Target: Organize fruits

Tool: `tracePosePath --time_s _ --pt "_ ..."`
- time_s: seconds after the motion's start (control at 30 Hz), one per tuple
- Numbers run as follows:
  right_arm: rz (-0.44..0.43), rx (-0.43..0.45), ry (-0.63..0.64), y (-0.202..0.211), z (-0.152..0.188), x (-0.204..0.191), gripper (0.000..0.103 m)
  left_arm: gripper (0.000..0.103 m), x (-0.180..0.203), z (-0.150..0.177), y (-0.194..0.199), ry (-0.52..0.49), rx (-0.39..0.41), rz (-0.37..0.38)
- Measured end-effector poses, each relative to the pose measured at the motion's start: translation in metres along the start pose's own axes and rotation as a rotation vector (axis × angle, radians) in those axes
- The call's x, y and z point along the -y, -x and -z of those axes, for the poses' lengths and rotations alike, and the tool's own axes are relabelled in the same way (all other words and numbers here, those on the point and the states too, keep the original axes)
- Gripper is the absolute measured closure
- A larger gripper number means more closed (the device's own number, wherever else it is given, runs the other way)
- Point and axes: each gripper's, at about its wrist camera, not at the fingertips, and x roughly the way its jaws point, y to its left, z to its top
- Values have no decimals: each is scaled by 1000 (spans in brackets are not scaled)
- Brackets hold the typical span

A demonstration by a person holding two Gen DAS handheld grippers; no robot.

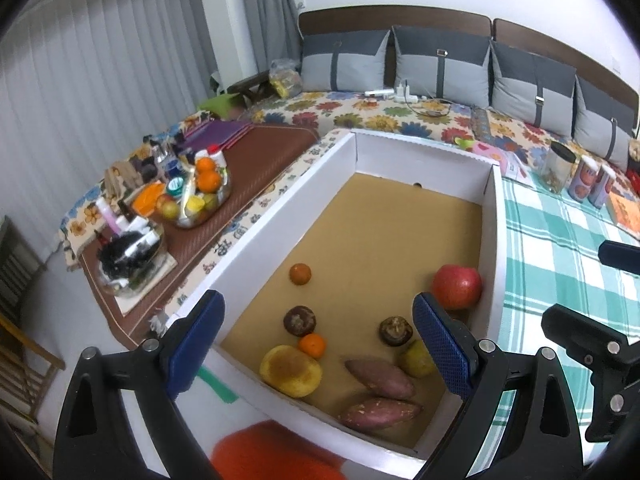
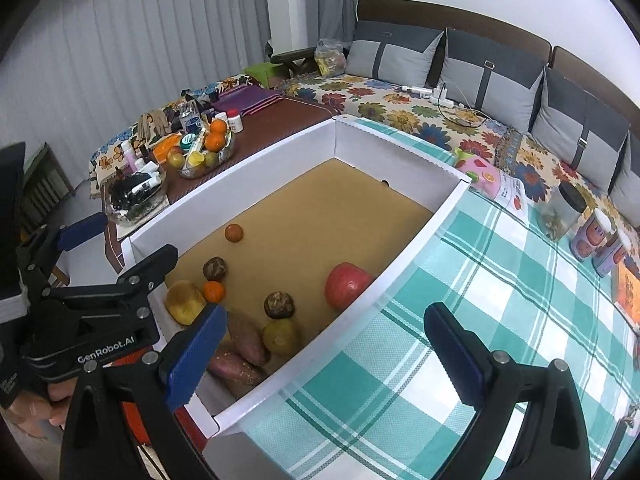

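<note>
Both tongs spread wide, nothing between the pads. Left tongs (image 1: 320, 344) hovering over the near end of the white box (image 1: 280, 208), pointing down into it. Right tongs (image 2: 324, 356) hovering just right of the box, over its right wall and the green checked cloth (image 2: 500, 300).

All task fruit inside the box on the brown cardboard floor:
- red apple (image 1: 457, 286) against the right wall
- small dark orange (image 1: 300, 273) alone, mid-floor toward the left wall
- bright small orange (image 1: 312, 345) touching the yellow round fruit (image 1: 291, 369) at the near-left corner
- two dark brown round fruits (image 1: 300, 320), one just behind the bright orange, the other nearer the middle
- yellow-green pear-like fruit (image 1: 416, 360) near the right pad
- two sweet potatoes (image 1: 379, 373) side by side at the near wall, touching

Far half of the box bare apart from a small dark spot at the back wall.

Glass bowl (image 2: 208, 156) with more oranges and bottles on the brown worktop (image 2: 280, 120) left of the box. Jars (image 2: 564, 210) on the checked cloth to the right. Sofa (image 1: 400, 116) with grey cushions behind.
</note>
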Motion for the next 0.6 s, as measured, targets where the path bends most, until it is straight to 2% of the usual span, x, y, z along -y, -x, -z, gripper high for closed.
tracePosePath --time_s 0.37,0.6 --pt "-31 -78 -4 -13 -1 -20 4 7 -19 -5 -3 -4 -78 36" --pt "-43 -85 -4 -2 -18 -41 4 6 -35 -16 14 -10 -74 15"
